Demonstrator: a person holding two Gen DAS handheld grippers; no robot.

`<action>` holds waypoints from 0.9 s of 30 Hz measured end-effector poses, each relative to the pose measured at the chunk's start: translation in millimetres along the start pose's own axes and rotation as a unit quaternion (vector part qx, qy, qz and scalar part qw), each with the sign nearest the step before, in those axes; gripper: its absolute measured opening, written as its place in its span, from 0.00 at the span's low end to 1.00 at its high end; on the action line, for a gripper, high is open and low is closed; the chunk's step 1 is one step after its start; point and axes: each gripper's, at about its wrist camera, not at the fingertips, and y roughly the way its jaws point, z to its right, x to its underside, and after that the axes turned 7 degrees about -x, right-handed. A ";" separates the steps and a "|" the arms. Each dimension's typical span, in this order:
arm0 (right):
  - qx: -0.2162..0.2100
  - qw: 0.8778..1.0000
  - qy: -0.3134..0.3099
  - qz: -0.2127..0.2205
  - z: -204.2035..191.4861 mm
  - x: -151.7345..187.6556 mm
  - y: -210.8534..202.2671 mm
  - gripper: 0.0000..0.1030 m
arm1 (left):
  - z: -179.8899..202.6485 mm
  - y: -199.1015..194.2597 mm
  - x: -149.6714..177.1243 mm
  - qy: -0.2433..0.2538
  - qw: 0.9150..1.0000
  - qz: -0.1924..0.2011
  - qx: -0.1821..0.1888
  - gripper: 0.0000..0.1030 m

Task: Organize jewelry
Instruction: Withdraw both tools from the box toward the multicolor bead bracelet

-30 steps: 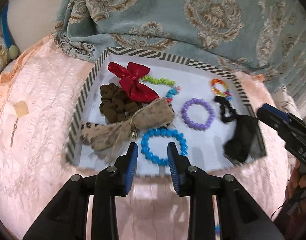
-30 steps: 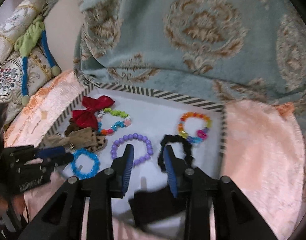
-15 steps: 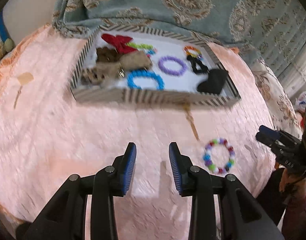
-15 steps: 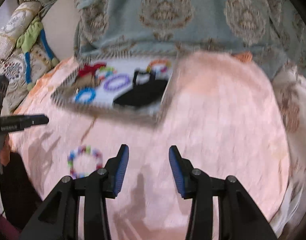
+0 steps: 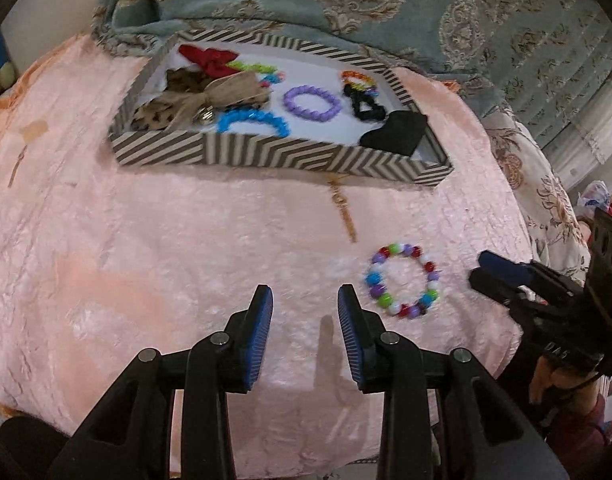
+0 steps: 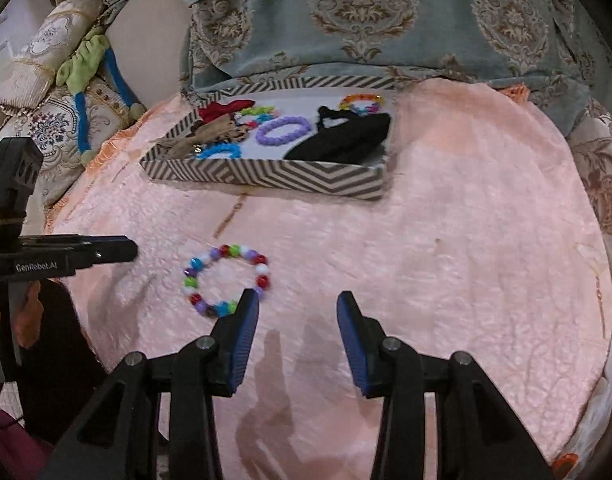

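both grippers are backing off the tray, jaws open and empty, so next the right gripper is probably grabbing the loose bracelet while the left gripper is idling.

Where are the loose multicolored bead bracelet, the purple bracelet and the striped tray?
Multicolored bead bracelet (image 5: 403,280), left wrist view, ring's far-right beads.
Purple bracelet (image 5: 311,103), left wrist view, near beads.
Striped tray (image 6: 266,174), right wrist view, front wall.

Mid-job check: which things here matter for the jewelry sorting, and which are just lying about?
For the job:
- multicolored bead bracelet on the pink cloth
- striped tray holding bracelets and hair bows
- gold chain in front of the tray

Just lying about:
- teal patterned blanket
- embroidered cushions
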 end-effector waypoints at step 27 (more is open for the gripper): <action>-0.001 1.000 -0.008 -0.004 -6.6 -3.3 10.6 0.41 | 29.2 26.6 -3.3 0.003 1.000 -0.026 0.015 0.17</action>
